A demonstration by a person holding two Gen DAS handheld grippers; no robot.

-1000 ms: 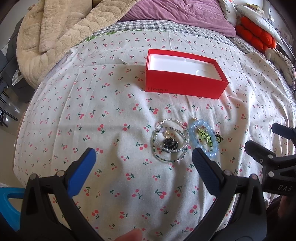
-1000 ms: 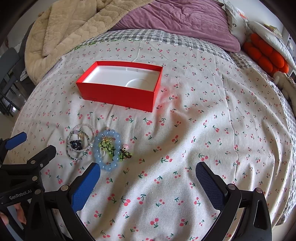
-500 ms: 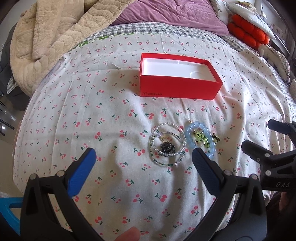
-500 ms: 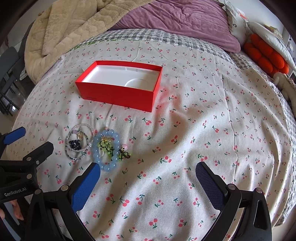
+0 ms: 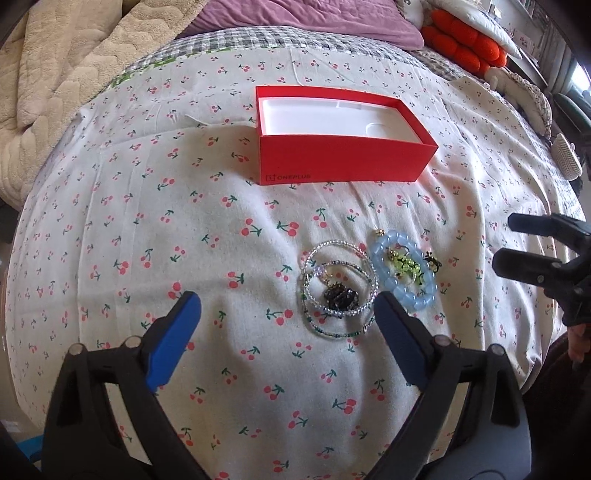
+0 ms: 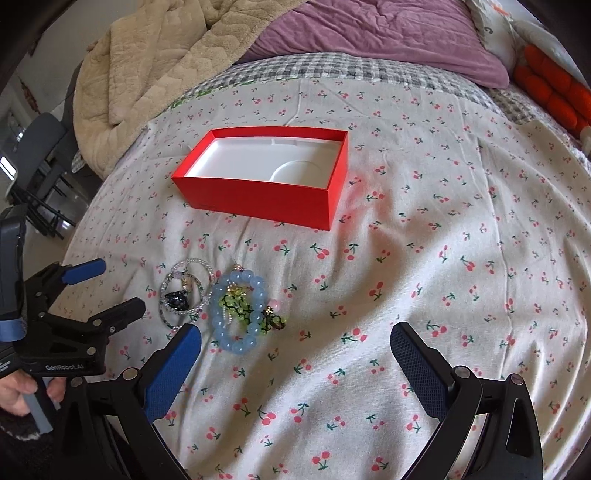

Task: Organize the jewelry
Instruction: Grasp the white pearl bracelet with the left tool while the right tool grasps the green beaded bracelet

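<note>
An open red box [image 5: 343, 162] with a white empty inside lies on the cherry-print bed sheet; it also shows in the right wrist view [image 6: 266, 195]. In front of it lie clear and green beaded bracelets with a dark bead cluster [image 5: 338, 291] [image 6: 183, 295] and a pale blue bead bracelet with green and black pieces [image 5: 404, 271] [image 6: 240, 314]. My left gripper [image 5: 288, 321] is open and empty, just in front of the beaded bracelets. My right gripper [image 6: 295, 354] is open and empty, to the right of the blue bracelet.
A beige blanket [image 6: 155, 70] and a purple duvet [image 6: 369, 29] lie at the far end of the bed. Orange cushions [image 5: 461, 40] sit at the far right. A dark chair [image 6: 40, 155] stands off the bed's left side.
My left gripper has moved forward and down toward the bracelets, which now look larger and closer. My right gripper has also moved in a little closer to the bed.
</note>
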